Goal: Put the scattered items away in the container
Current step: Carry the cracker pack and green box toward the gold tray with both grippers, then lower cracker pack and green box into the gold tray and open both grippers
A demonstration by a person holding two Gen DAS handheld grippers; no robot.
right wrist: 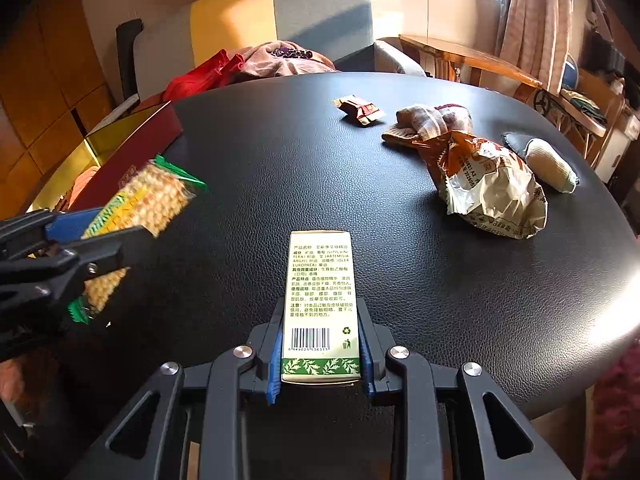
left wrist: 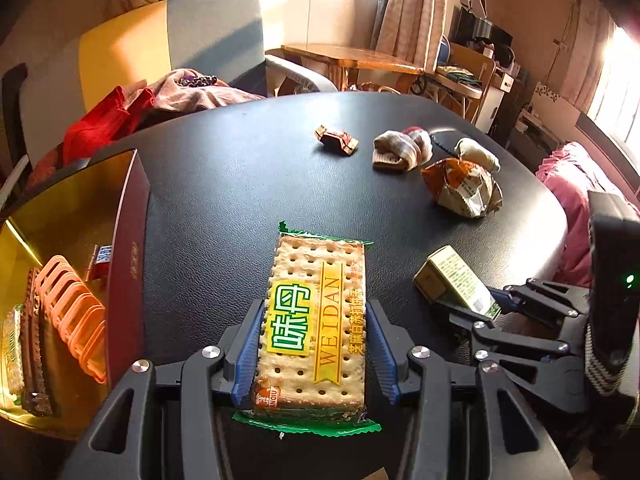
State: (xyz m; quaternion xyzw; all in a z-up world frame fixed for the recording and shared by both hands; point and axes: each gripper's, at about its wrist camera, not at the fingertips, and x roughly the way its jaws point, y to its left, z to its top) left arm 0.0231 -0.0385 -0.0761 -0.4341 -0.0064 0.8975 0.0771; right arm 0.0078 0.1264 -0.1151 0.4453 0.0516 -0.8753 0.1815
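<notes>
My left gripper [left wrist: 314, 350] is shut on a green-edged cracker packet [left wrist: 316, 320] and holds it over the black table, right of the red box with gold lining [left wrist: 128, 240]. The packet also shows in the right wrist view [right wrist: 148, 204]. My right gripper [right wrist: 320, 354] is shut on a small white-and-green carton [right wrist: 320, 300], also seen in the left wrist view [left wrist: 456, 280]. The box holds an orange rack [left wrist: 72, 308] and other items.
On the black table [right wrist: 280, 168] lie a small red-gold wrapped candy [right wrist: 360, 110], a rolled sock [right wrist: 428, 120], a crumpled orange-white snack bag [right wrist: 496, 192] and a white rolled sock [right wrist: 552, 164]. A sofa with clothes stands behind.
</notes>
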